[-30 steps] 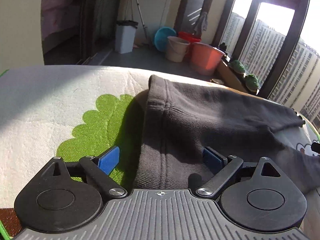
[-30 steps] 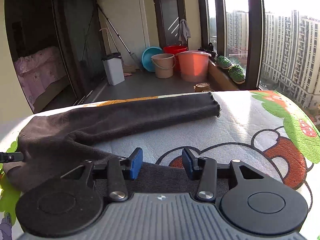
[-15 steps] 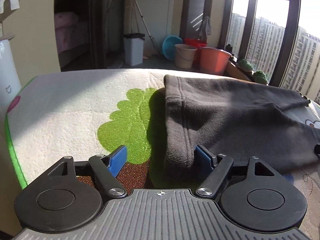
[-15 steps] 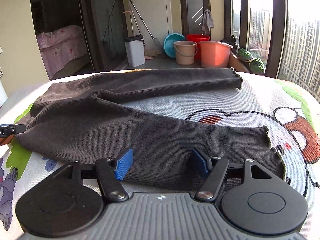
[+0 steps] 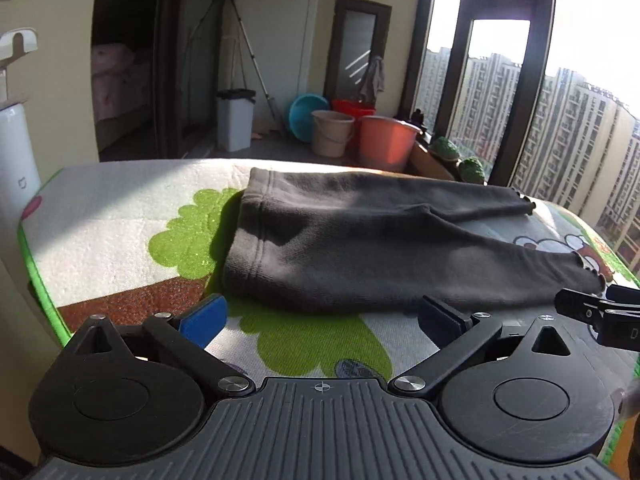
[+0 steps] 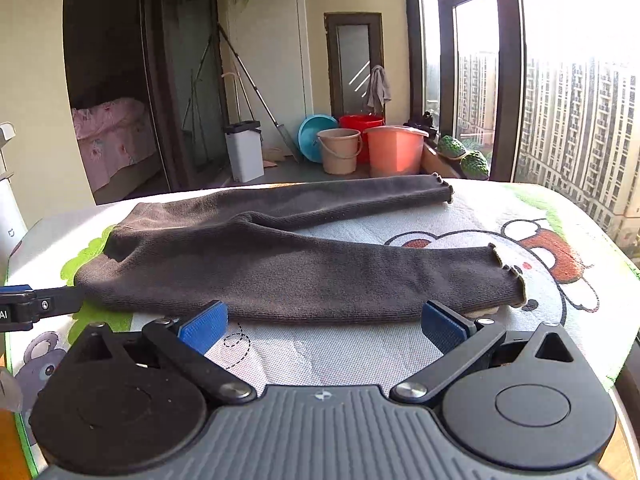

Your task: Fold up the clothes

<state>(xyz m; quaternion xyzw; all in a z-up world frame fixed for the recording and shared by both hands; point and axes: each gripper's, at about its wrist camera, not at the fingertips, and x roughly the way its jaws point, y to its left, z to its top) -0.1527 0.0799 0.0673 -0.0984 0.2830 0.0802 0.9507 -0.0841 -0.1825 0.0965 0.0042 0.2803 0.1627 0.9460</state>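
A pair of dark grey trousers point(image 5: 360, 240) lies flat on a cartoon-print mat point(image 5: 120, 216), waistband to the left, both legs spread to the right. It also shows in the right wrist view point(image 6: 300, 264). My left gripper point(image 5: 320, 318) is open and empty, just in front of the waist end, clear of the cloth. My right gripper point(image 6: 324, 324) is open and empty, just in front of the near leg, whose frilled cuff point(image 6: 508, 276) lies to its right. The far leg's cuff point(image 6: 442, 190) lies near the mat's back edge.
The mat point(image 6: 560, 240) covers a table whose edges fall away left and right. A white appliance point(image 5: 16, 152) stands beyond the left edge. Buckets point(image 6: 392, 156) and a white bin point(image 6: 244, 156) stand on the floor behind, beside large windows.
Both grippers have pulled back off the trousers and opened wider. The trousers, earlier between the fingers, now lie flat and free on the mat.
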